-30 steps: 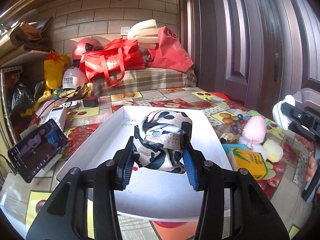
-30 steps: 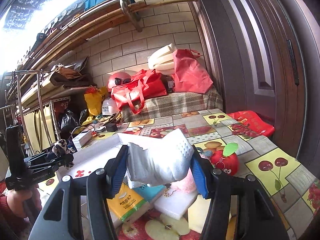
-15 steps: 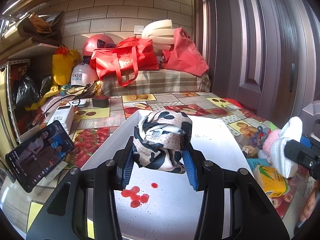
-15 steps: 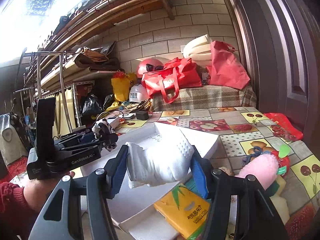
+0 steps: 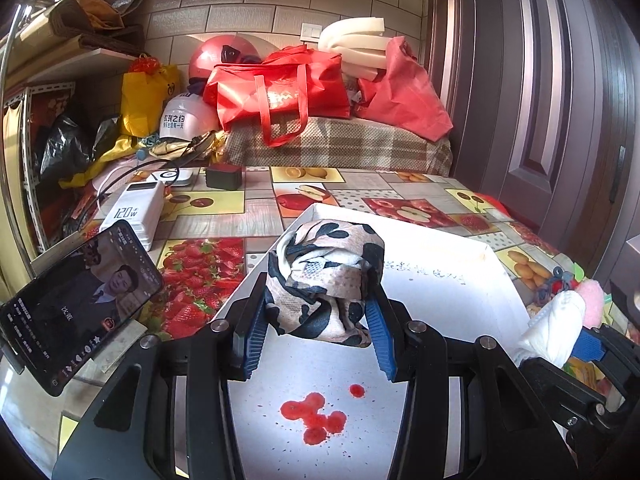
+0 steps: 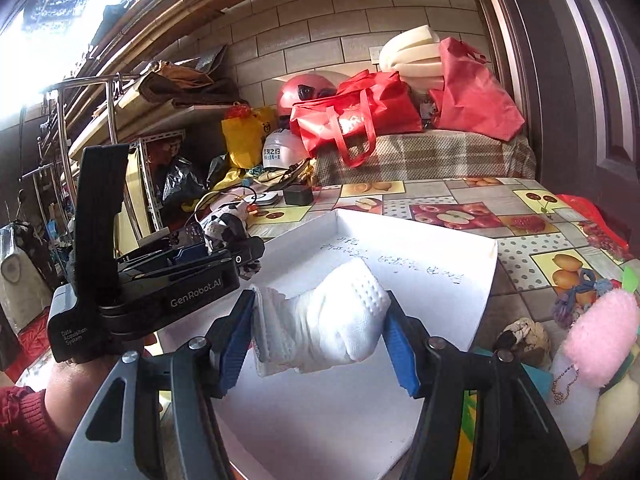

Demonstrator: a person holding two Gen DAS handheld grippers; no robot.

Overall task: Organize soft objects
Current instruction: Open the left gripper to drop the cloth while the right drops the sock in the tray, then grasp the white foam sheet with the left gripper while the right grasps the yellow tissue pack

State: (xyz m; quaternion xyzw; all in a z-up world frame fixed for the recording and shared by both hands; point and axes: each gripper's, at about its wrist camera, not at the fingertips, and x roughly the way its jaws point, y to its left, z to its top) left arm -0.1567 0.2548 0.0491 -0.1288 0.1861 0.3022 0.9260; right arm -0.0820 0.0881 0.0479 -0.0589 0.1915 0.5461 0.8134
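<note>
Both grippers are over the white tray (image 5: 460, 264), which sits on the bench (image 5: 208, 208) covered in a fruit-print cloth.

Left gripper (image 5: 316, 340): clamped on a rolled black-and-cream patterned cloth (image 5: 324, 276), both blue pads pressed into its sides. The bundle is held clear above the tray floor, over the near part where a red stain (image 5: 316, 416) marks the surface.

Right gripper (image 6: 320, 340): a white sock (image 6: 320, 320) sits between its pads, above the tray's near edge. Its jaws have just been opening; the left pad touches the sock's folded end, while the right pad appears barely in contact. Judged: release into the tray is under way.

Recommendations for the step in hand:
- Lower each bundle close to the tray floor before fully parting the pads, so the roll does not bounce or unroll.
- Keep the two drop points apart, patterned cloth to the left, sock to the right, so the grippers do not foul each other.
- Avoid setting cloth on the red stain.
- Open gradually; soft fabric may cling to a pad, so withdraw straight back only once it has dropped free.

Remaining soft items, including a pink fluffy piece (image 6: 600, 336), lie on the bench just right of the tray, not yet sorted.
</note>
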